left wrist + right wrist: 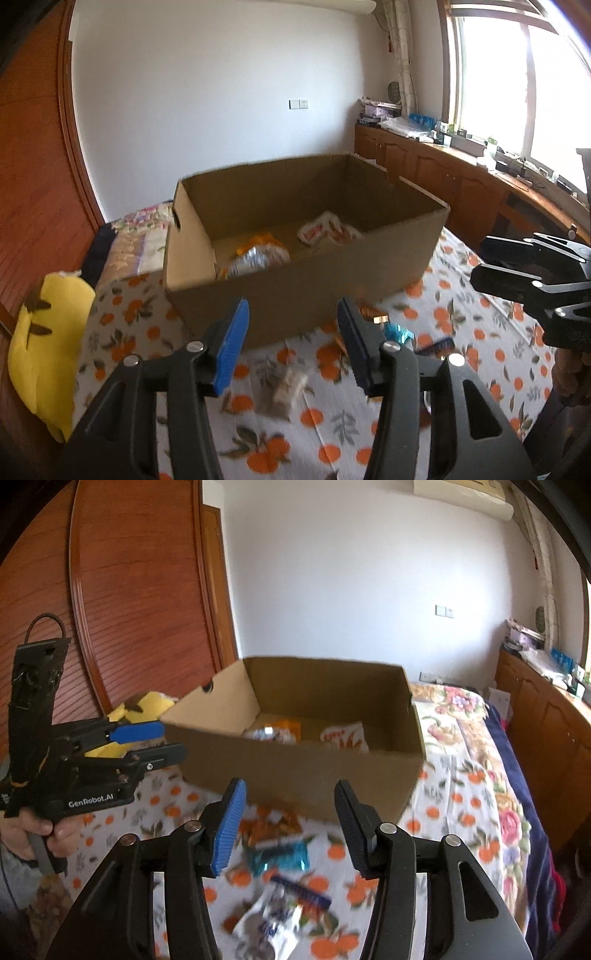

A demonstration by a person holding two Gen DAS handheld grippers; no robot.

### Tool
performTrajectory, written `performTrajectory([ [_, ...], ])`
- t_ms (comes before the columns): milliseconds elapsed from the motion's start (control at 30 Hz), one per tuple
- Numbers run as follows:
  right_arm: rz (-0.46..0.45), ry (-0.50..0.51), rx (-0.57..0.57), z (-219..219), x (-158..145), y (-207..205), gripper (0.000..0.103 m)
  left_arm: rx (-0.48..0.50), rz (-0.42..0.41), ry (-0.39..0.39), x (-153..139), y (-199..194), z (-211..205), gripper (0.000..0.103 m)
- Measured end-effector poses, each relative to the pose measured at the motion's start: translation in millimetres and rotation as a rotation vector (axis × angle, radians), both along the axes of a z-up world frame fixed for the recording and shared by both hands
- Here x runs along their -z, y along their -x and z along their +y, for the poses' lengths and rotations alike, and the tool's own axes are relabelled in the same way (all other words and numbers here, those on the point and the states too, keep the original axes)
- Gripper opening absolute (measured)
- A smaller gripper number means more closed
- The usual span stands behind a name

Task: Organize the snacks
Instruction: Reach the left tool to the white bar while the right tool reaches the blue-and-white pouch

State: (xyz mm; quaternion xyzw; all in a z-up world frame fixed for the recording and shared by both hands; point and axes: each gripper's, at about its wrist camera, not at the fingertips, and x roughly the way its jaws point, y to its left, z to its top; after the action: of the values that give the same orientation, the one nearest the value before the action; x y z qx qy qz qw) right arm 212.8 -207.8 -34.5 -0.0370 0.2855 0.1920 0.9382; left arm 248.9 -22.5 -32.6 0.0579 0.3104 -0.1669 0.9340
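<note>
Motion blur smears the snack packets [275,915] on the bedsheet, their print unreadable.

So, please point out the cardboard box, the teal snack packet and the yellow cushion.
cardboard box [295,771]: right wrist view, on its near outer wall.
teal snack packet [280,856]: right wrist view, on its middle.
yellow cushion [48,354]: left wrist view, on its front face.

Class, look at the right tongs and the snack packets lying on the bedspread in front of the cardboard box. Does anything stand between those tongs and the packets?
Nothing visible does. The right tongs are open and empty, and the teal packet and silver packet lie uncovered on the bedspread below them. The cardboard box stands behind the packets.
</note>
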Motion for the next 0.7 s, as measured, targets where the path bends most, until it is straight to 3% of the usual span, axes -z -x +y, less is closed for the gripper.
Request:
performTrajectory([
  [67, 0.031, -0.002, 0.013, -2, 14, 5, 0.062, -0.003, 0.023, 0.011, 13, 4, 4, 0.053],
  [167, 0.093, -0.019, 0.031, -6, 35, 6, 0.065, -0.003, 0.073, 0.019, 35, 7, 4, 0.054],
  [433, 0.186, 0.008, 0.070, -12, 80, 4, 0.071, -0.004, 0.125, 0.003, 65, 4, 3, 0.054],
  [700, 0.258, 0.016, 0.053, -7, 103, -2, 0.072, -0.010, 0.190, -0.017, 86, -9, 6, 0.058],
])
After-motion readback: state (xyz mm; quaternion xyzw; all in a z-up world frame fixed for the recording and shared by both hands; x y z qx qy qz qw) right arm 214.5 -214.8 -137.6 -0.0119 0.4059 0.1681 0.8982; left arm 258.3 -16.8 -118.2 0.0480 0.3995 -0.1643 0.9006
